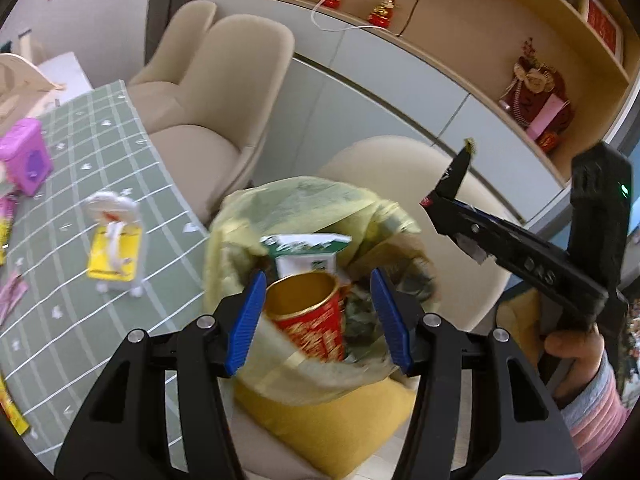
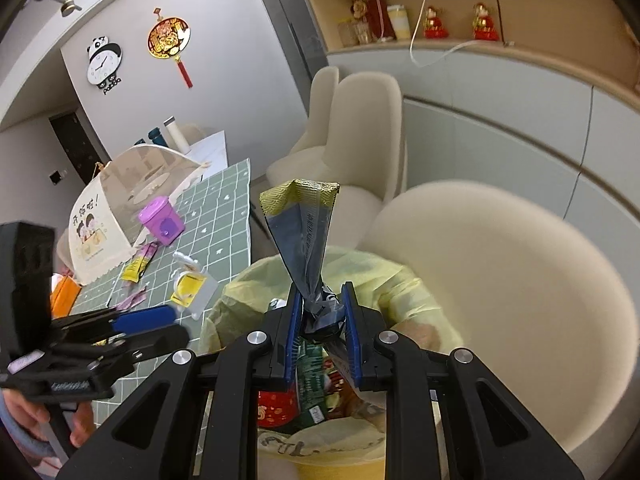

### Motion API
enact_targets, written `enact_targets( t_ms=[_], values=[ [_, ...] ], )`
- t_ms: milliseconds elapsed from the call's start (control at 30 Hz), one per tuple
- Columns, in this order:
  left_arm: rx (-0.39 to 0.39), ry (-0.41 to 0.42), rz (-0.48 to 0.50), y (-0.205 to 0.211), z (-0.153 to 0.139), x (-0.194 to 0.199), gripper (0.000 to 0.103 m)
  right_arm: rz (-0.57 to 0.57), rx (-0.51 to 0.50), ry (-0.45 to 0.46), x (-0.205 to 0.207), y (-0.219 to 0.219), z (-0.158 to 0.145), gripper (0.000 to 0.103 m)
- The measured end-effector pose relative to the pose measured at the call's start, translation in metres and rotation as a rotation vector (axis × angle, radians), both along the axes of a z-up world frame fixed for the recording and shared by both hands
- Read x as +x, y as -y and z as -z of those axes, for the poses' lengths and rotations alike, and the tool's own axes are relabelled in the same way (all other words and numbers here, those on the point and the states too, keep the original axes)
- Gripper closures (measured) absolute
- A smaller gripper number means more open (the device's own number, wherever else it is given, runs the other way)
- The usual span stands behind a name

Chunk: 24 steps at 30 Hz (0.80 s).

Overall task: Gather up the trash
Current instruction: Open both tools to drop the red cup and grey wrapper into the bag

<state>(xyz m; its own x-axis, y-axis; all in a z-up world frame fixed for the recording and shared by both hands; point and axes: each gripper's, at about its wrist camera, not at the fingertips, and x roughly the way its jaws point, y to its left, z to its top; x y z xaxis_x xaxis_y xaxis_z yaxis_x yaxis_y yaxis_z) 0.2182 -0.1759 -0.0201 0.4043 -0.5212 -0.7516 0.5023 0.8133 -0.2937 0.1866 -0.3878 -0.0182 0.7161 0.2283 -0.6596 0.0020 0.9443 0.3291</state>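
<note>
Crumpled dark-blue foil snack wrapper with a gold patterned top edge (image 2: 306, 248): pinched at its twisted lower end between the blue pads of the right gripper (image 2: 322, 322), whose jaws stand narrow and clamped on it. The wrapper's long axis runs up and away from the pads, roughly along the line of the fingers, with the flared gold end farthest from the claw. In the left wrist view the same wrapper (image 1: 456, 174) shows as a thin dark strip standing up from the right gripper's tip (image 1: 440, 204).

Directly under the held wrapper lies the open mouth of the pale-yellow plastic bin liner (image 2: 392, 276), already holding a red-and-gold paper cup (image 1: 310, 312), a green-and-white carton (image 1: 304, 254) and other packets. The wrapper's pinched end sits above the liner's opening rather than inside it; judged from this, the coming move is a short descent and a release, and the relation that matters is that the bin mouth is straight below the right claw.

The left gripper (image 1: 318, 316) hovers over the near rim of the same liner with its blue pads apart, the cup seen between them but not touched. It is empty and equally near the bin.

Remaining litter, a yellow-and-white blister pack (image 1: 116, 256) and small sachets (image 2: 138, 262), lies on the green checked tablecloth (image 1: 80, 320) beside the bin, on the left hand's side.
</note>
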Motion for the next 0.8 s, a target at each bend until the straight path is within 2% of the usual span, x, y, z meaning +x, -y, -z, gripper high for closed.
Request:
enact_targets(
  t_ms=[33,133,300,500,600,700,800],
  values=[
    [0.016,0.004,-0.014,-0.005,0.001,-0.004,0.052,-0.007,0.000,-0.015,0.002,-0.002,0.004,0.081],
    [0.048,0.005,-0.046,-0.021,0.003,-0.011,0.052,-0.021,-0.033,-0.061,0.007,-0.010,0.017,0.060],
    [0.076,-0.026,-0.091,-0.053,0.015,-0.017,0.052,-0.003,-0.146,-0.084,0.002,-0.028,0.026,0.060],
    [0.120,-0.028,-0.094,-0.105,0.027,-0.006,0.052,0.054,-0.138,-0.059,-0.019,-0.058,0.015,0.060],
    [0.155,0.017,-0.103,-0.154,0.027,0.017,0.052,0.104,-0.160,-0.035,-0.028,-0.094,0.008,0.060],
    [0.186,0.069,-0.085,-0.204,0.026,0.044,0.052,0.185,-0.137,-0.032,-0.033,-0.131,0.009,0.060],
    [0.204,0.086,-0.073,-0.266,0.027,0.085,0.052,0.311,-0.095,-0.089,-0.036,-0.175,0.022,0.060]
  ],
)
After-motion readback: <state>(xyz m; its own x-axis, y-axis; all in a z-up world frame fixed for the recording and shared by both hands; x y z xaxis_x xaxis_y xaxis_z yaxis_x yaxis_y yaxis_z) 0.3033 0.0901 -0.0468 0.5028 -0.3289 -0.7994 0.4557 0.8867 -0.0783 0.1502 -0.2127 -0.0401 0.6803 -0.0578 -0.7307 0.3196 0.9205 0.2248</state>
